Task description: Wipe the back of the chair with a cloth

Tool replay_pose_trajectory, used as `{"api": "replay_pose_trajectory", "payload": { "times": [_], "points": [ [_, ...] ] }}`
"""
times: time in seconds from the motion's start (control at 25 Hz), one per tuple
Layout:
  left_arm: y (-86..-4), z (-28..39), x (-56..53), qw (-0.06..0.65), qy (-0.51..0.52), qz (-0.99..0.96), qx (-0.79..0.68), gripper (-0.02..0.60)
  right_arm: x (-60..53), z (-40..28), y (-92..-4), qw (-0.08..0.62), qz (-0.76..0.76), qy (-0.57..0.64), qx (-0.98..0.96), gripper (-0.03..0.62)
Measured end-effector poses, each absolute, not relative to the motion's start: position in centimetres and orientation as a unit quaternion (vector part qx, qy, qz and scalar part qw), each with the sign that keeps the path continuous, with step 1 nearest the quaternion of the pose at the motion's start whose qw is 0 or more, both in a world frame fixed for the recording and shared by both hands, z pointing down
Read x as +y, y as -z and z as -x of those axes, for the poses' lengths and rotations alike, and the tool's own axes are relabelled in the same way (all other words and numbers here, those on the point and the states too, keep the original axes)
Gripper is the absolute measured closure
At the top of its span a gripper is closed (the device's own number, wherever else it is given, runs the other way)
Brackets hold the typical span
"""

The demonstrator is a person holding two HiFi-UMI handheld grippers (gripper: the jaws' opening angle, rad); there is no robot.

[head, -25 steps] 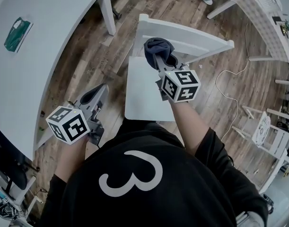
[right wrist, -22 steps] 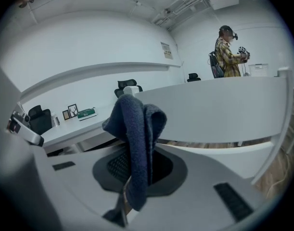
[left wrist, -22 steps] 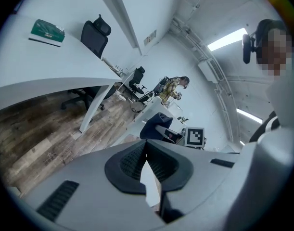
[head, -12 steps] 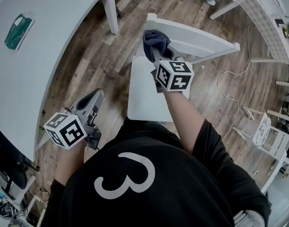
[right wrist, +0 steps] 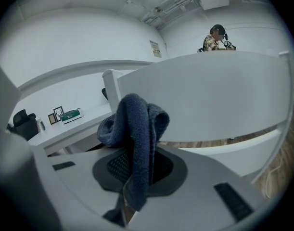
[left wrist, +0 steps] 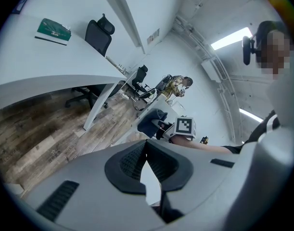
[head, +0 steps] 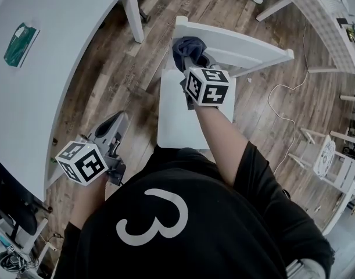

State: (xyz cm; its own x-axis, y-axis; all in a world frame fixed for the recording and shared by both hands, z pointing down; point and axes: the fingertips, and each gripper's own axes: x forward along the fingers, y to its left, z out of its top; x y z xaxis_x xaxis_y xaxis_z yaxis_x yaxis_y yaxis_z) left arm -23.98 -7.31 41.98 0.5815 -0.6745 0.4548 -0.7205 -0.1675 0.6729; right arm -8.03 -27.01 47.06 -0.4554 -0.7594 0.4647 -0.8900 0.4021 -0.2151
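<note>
Large white numeral 3 (head: 154, 217) printed across the black shirt (head: 235, 237), seen from above in the head view. Small paper notice (right wrist: 155, 48) on the far wall (right wrist: 79, 37), print too small to read.

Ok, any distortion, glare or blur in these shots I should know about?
Head view: sharp, evenly lit, mild bending at edges. Left gripper view: heavy fisheye, dark vignette, ceiling light glaring. Right gripper view: fisheye bows the chair back; cloth is sharp.
</note>
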Motion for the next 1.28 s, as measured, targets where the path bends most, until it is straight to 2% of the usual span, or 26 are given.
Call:
{"api": "replay_pose_trajectory", "payload": {
  "times": [0.68, 1.28],
  "points": [
    [-42.3, 20.9, -8.2, 0.457, -0.046, -0.769, -0.445, 0.568, -27.2, 5.7, -47.5, 0.15, -0.488, -0.231, -0.828, 0.542],
    [-42.9, 9.9, -10.2, 0.466, -0.062, -0.786, -0.4, 0.568, -27.4, -5.9, -47.7, 0.157, -0.508, -0.235, -0.814, 0.542]
  ]
}}
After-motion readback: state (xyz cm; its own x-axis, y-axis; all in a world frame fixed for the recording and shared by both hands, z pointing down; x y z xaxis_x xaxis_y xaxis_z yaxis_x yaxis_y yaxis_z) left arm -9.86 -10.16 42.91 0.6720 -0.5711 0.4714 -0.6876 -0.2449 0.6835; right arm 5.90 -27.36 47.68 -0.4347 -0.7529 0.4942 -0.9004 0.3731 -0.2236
